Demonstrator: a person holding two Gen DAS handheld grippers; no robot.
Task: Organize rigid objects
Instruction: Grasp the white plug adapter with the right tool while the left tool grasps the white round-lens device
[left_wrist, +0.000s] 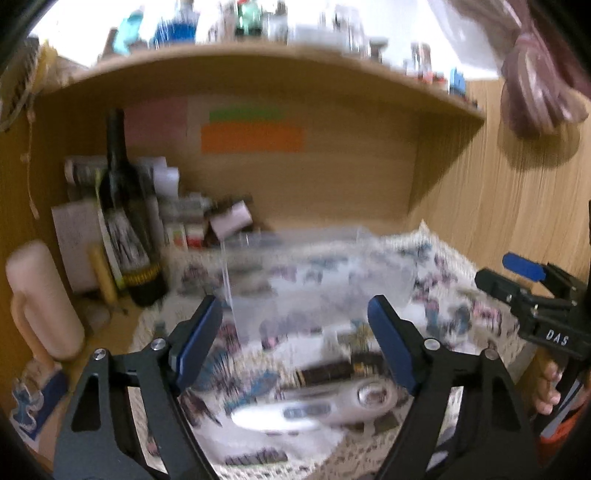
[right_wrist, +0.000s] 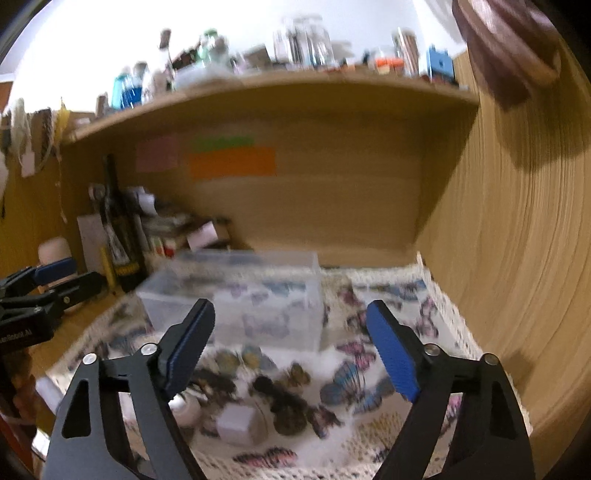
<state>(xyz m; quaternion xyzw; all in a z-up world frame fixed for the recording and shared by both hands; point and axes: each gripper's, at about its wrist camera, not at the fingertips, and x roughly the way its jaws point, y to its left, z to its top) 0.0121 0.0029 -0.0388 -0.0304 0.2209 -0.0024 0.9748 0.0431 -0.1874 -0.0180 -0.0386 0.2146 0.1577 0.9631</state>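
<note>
Both grippers spread wide over the butterfly cloth, nothing held; both views motion-blurred.

Nearest my left wrist camera, the left gripper (left_wrist: 295, 347) stands with jaws apart and empty, above a silver, elongated gadget (left_wrist: 314, 406) lying on the butterfly-print cloth (left_wrist: 461, 295); blur keeps me from saying what the gadget is. Past the fingertips sits a clear plastic bin (left_wrist: 314, 273), its rim and contents smeared. In my right wrist view the right gripper (right_wrist: 291, 343) is likewise released and empty, over a scatter of small things: a white cube-like piece (right_wrist: 238, 428), a small white bottle (right_wrist: 186, 406) partly hidden behind the left finger, and dark round bits (right_wrist: 288, 417) I cannot identify. The bin (right_wrist: 236, 302) lies just beyond them. A dark bottle (left_wrist: 127, 221) stands at the left of the wooden alcove (left_wrist: 332, 177), amid clutter too blurred to make out.
</note>
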